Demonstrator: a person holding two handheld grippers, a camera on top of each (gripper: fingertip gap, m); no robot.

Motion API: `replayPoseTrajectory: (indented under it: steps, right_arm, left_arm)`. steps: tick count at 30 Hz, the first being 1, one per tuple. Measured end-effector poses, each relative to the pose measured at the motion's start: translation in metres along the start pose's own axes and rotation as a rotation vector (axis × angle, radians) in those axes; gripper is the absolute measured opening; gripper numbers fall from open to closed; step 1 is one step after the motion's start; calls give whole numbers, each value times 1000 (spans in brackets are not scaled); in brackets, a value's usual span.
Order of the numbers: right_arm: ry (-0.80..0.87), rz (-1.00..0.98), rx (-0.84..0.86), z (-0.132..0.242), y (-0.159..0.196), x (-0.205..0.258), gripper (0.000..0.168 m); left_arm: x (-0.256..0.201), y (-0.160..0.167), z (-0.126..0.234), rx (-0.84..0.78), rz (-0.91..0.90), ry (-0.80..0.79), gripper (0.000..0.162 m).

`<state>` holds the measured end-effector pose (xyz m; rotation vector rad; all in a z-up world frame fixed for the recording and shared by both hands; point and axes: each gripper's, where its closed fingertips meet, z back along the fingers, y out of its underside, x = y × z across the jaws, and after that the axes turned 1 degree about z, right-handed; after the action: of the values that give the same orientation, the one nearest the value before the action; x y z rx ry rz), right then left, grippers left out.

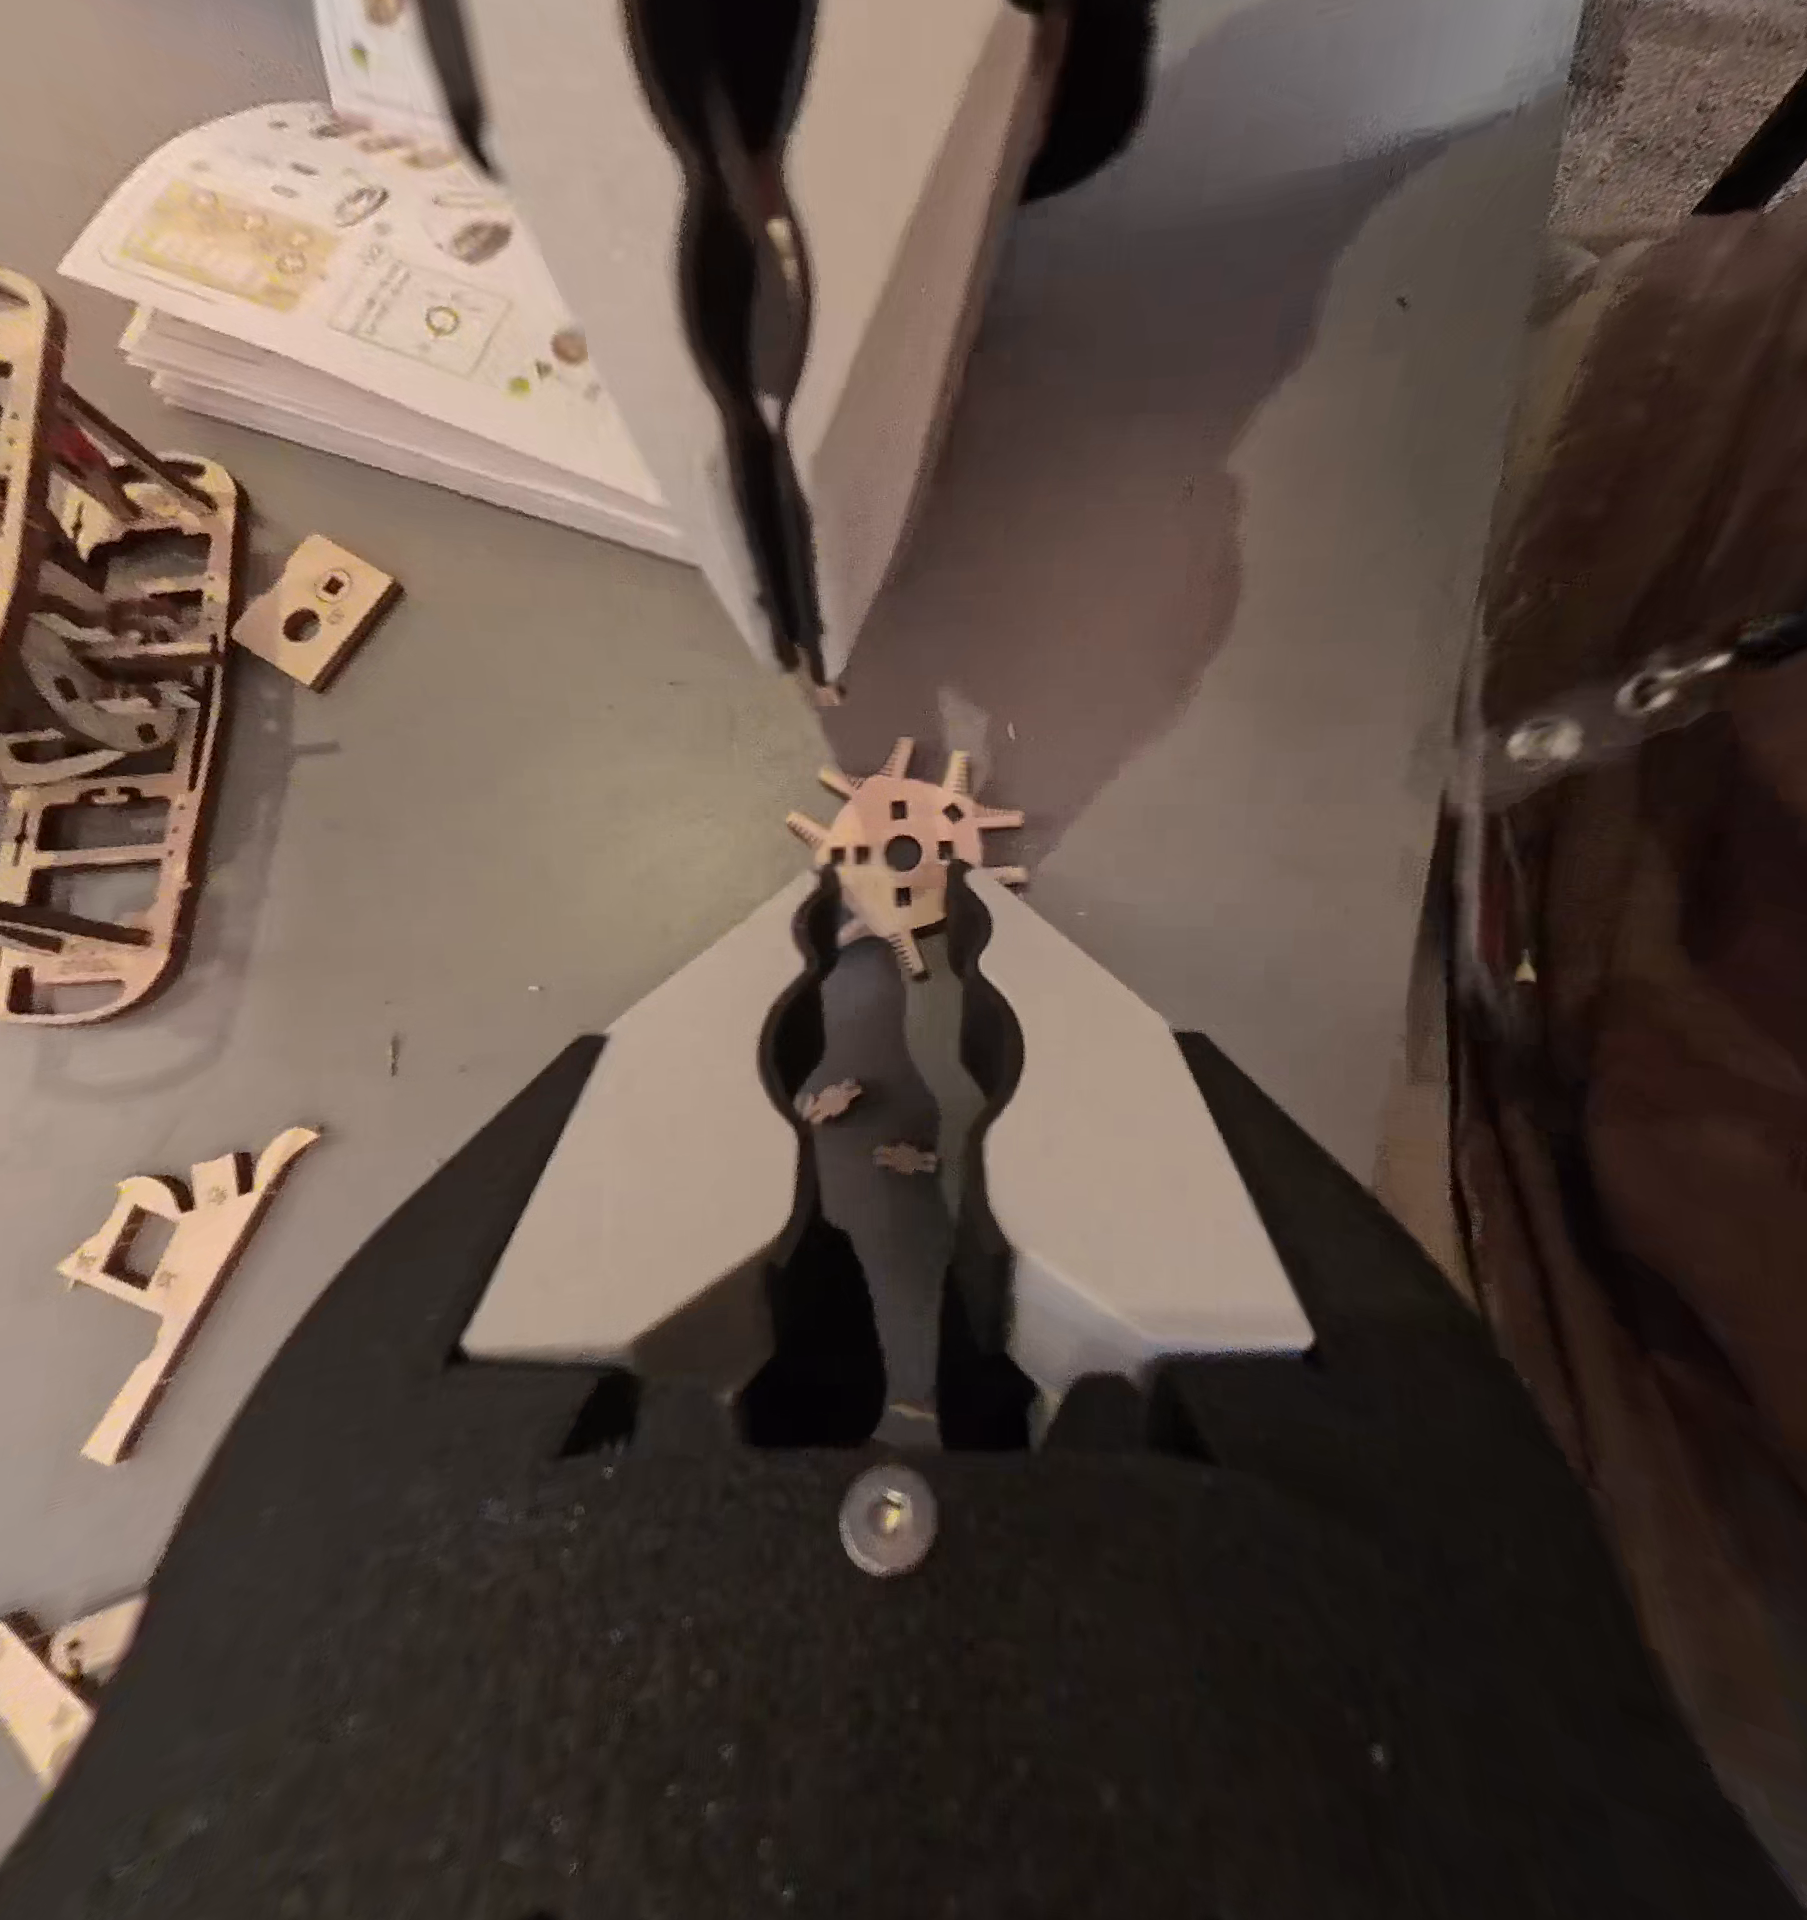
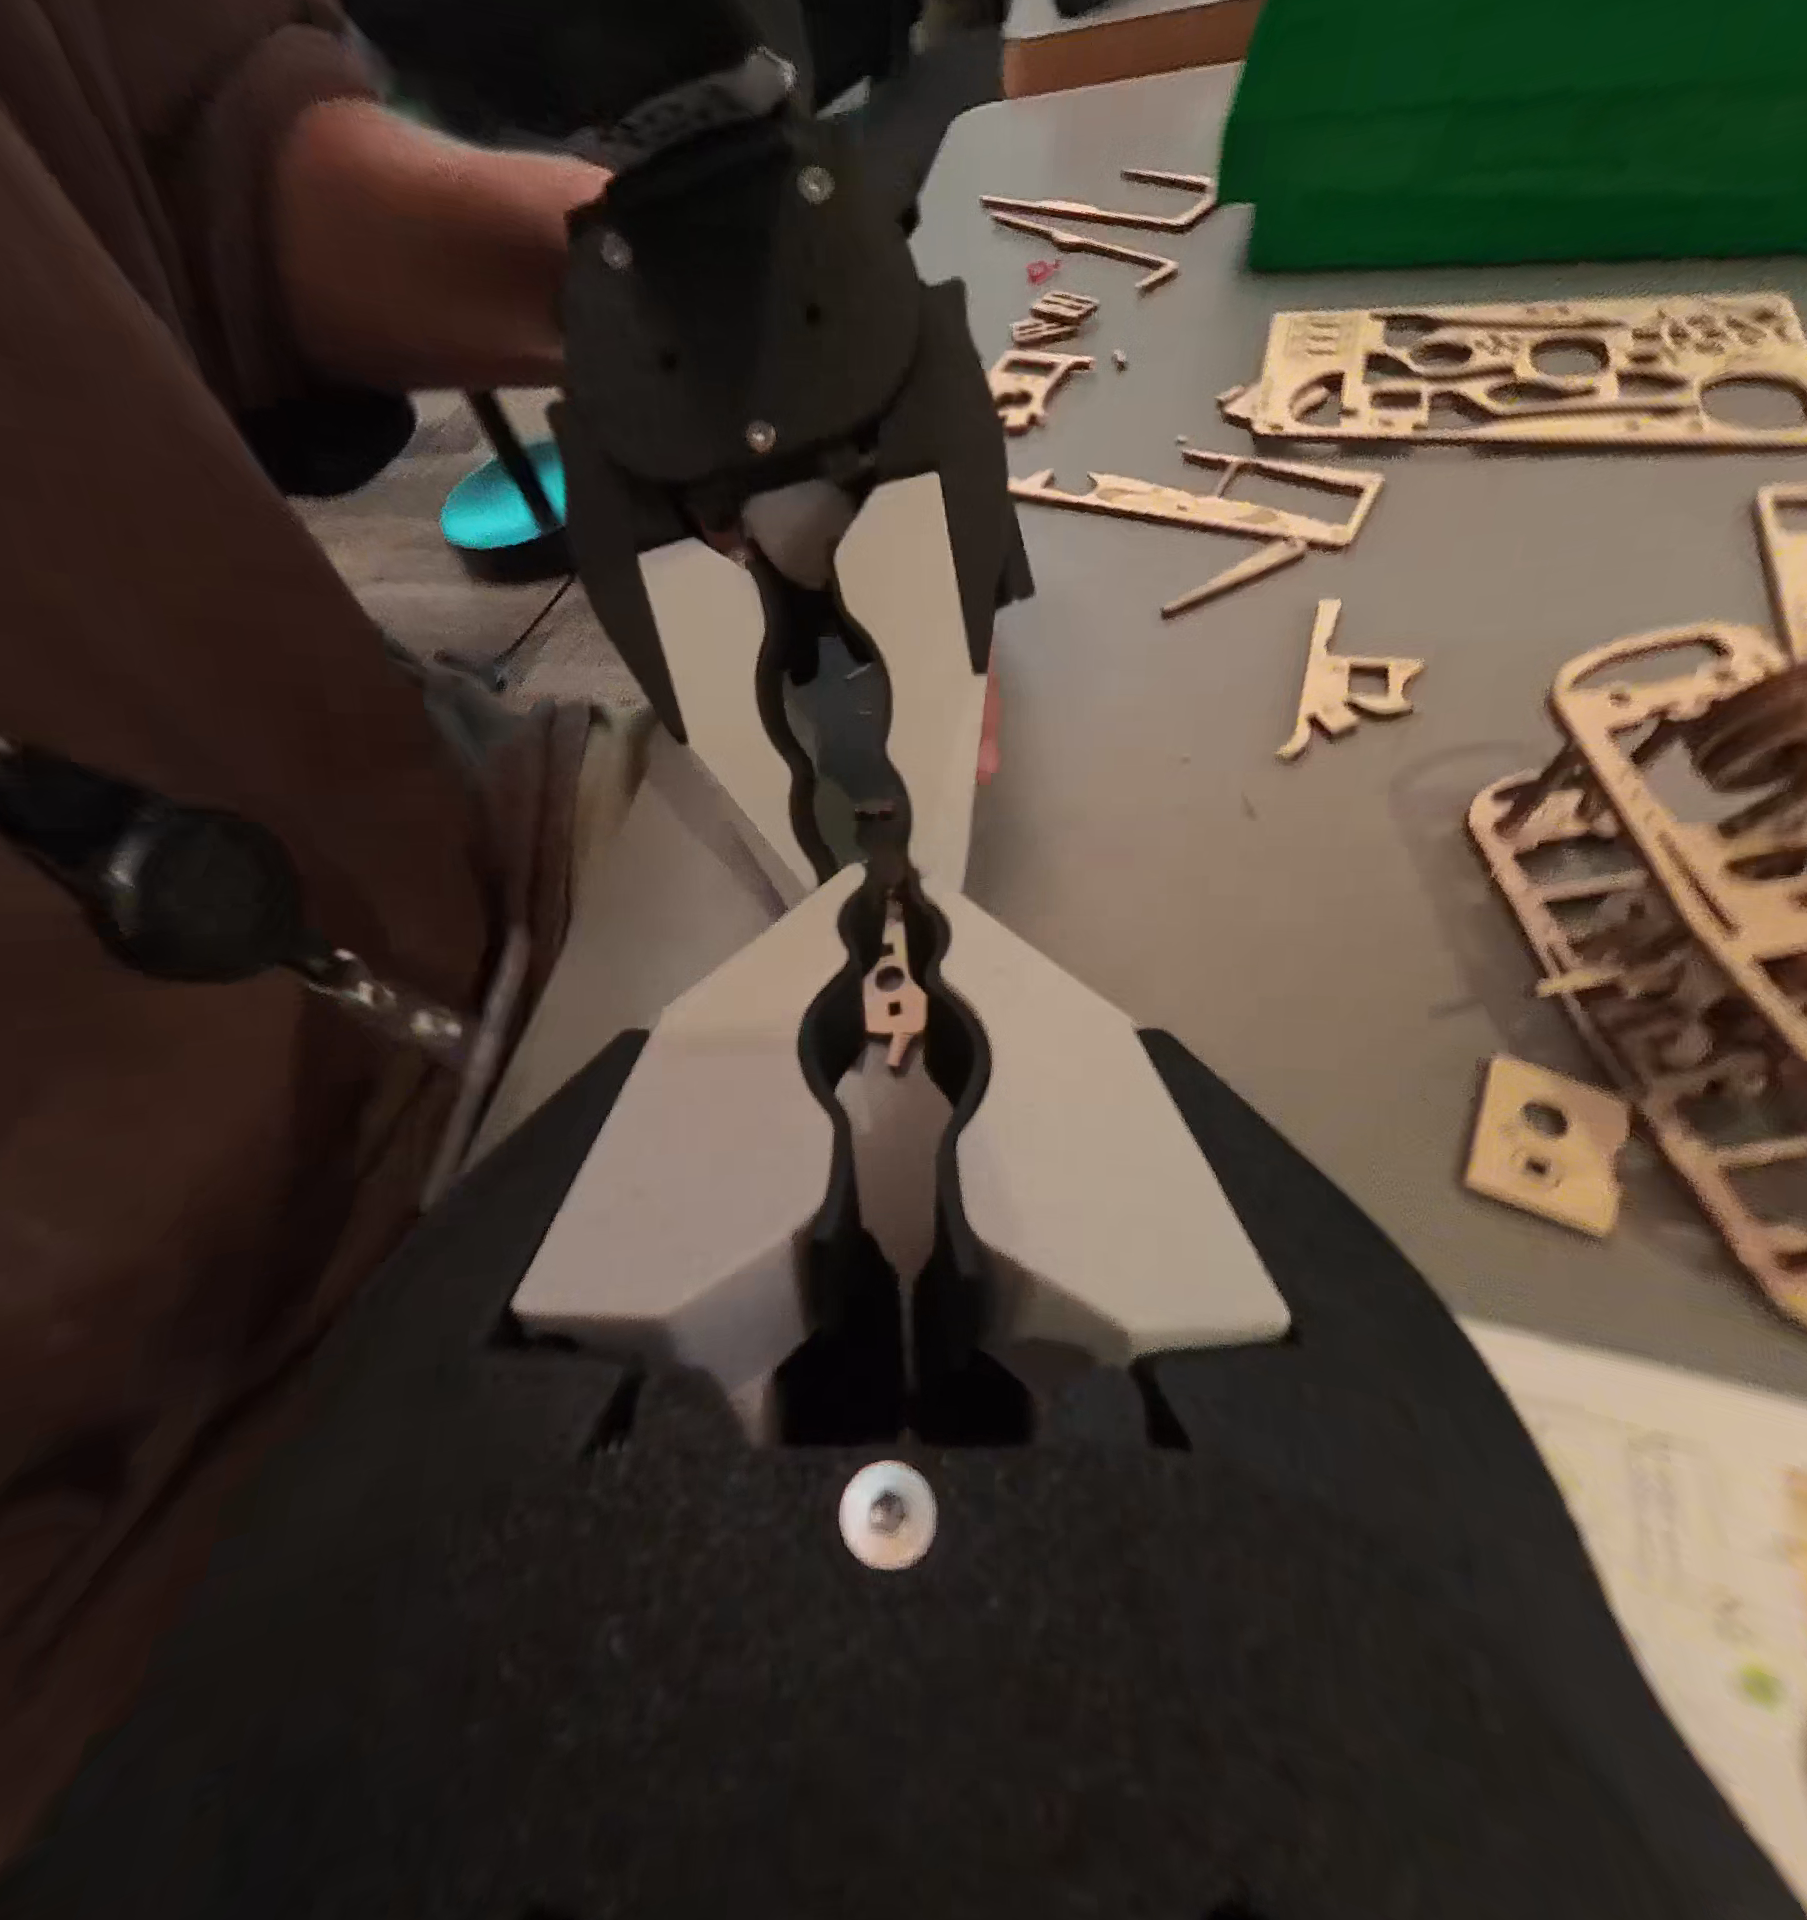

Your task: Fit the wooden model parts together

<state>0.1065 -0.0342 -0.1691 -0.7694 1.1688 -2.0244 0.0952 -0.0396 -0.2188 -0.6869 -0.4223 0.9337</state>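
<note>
My left gripper is shut on a small wooden disc with spokes around its rim and holds it above the grey table. My right gripper is shut on a small flat wooden piece with a round hole, which sits back between its fingers. In the left wrist view the right gripper comes down from the top, its tips just up and left of the disc. In the right wrist view the left gripper meets mine tip to tip, with the disc seen edge-on and dark.
A partly built wooden model and a small plate with holes lie on the table. An instruction booklet, loose cut parts, a punched-out sheet and a green box surround them. A person's brown garment is close by. Tip to tip, the grippers are about 5 centimetres apart.
</note>
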Motion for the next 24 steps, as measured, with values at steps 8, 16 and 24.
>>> replayPoseTrajectory:
  steps: [8, 16, 24]
  right_arm:
    - [102, -43, -41, -4, 7, 1, 2]
    - [50, 117, 98, -23, 19, 7, 2]
    - [45, 144, 175, -27, 30, 4, 2]
  left_arm:
    - [-3, 3, 13, -18, 198, -45, 35]
    - [-8, 3, -2, -19, 203, -94, 38]
    - [-6, 1, -4, -42, 180, -98, 37]
